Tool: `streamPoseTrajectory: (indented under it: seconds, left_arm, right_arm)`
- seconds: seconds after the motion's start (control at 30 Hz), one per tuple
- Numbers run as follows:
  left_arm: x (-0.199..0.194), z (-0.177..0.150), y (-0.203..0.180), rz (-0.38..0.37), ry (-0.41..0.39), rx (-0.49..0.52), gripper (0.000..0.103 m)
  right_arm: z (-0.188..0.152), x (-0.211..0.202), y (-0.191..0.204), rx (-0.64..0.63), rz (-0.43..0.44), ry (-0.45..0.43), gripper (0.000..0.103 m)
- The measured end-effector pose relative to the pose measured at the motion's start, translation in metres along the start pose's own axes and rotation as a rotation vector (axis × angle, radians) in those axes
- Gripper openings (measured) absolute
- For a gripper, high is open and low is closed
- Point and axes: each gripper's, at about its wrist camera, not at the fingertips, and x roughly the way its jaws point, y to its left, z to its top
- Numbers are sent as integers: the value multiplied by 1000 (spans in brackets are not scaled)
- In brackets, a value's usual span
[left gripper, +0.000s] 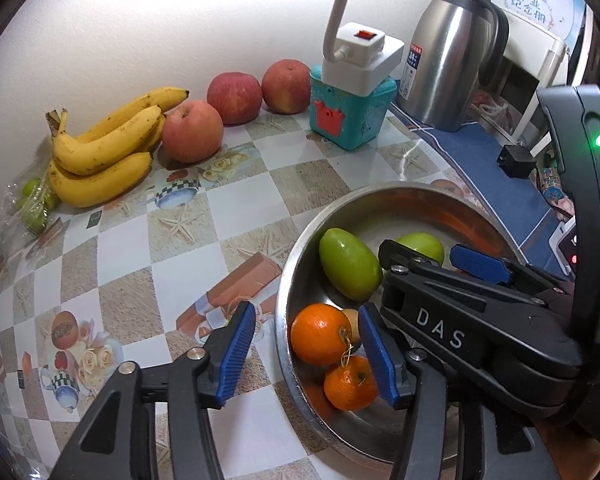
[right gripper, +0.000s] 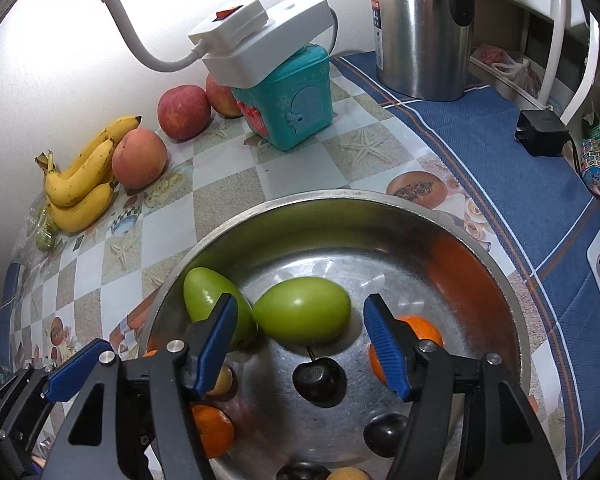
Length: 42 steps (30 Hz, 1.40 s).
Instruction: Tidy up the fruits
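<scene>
Fingers first: both of my grippers are spread wide with nothing between the blue pads. My left gripper (left gripper: 306, 354) hangs over the near-left rim of the steel bowl (left gripper: 380, 194), one finger outside over the checkered tablecloth (left gripper: 236, 216), the other inside by the two oranges (left gripper: 322, 334). My right gripper (right gripper: 298, 344) sits over the middle of the same bowl (right gripper: 340, 196), and from the left wrist view you can see it reaching in from the right.

What's in the bowl, seen from the right wrist: two green fruits (right gripper: 302, 308) touching each other (mango-ish shape, can't say for sure what they are), a dark cherry (right gripper: 319, 378) with its stem up just below them, another dark round fruit (right gripper: 385, 434) near my right finger, an orange (right gripper: 422, 330) partly behind that finger, one more orange (right gripper: 214, 426) at lower left and a small yellowish fruit (right gripper: 222, 380) beside it.

Not in the bowl: a bunch of bananas (left gripper: 104, 148) by the wall, with three apples (left gripper: 192, 132) in a row next to them, the nearest one touching the bananas. Some small green fruits in a clear bag (left gripper: 34, 204) lie left of the bananas.

Other stuff on the table: a teal toy box (left gripper: 348, 116) with a white lamp base (left gripper: 362, 60) sitting on top, and a steel thermos jug (left gripper: 448, 60) on the blue cloth (left gripper: 492, 168).
</scene>
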Motion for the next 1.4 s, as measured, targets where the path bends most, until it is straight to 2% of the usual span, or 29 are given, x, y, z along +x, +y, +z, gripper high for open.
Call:
streamPoseTrajectory:
  seconds: [0.27,0.53,0.77,0.87,0.93,1.3,1.4]
  left_arm:
    - [-7,1,19,29,3,-51,68]
    - [-8,-6,55,88,20,-176,78]
    - [-10,-18,87,209,19,-290,102]
    - [-13,-25,97,252,18,-307,103]
    - [-15,-29,102,280,20,-315,103]
    - [-37,-55,126,371,16,-368,103]
    - [-46,-68,129,445,32,-390,103]
  right_arm:
    - [2,-10,4,-15,-7,-8,71]
    - [-1,-16,11,-38,-20,-3,71]
    - [-14,-17,24,-73,-16,16,71]
    - [-21,-19,31,-97,-12,21,72]
    - [-25,-20,37,-115,-15,21,89]
    - [-48,-41,62,-177,9,-3,92]
    - [-57,-48,66,-183,17,-4,92]
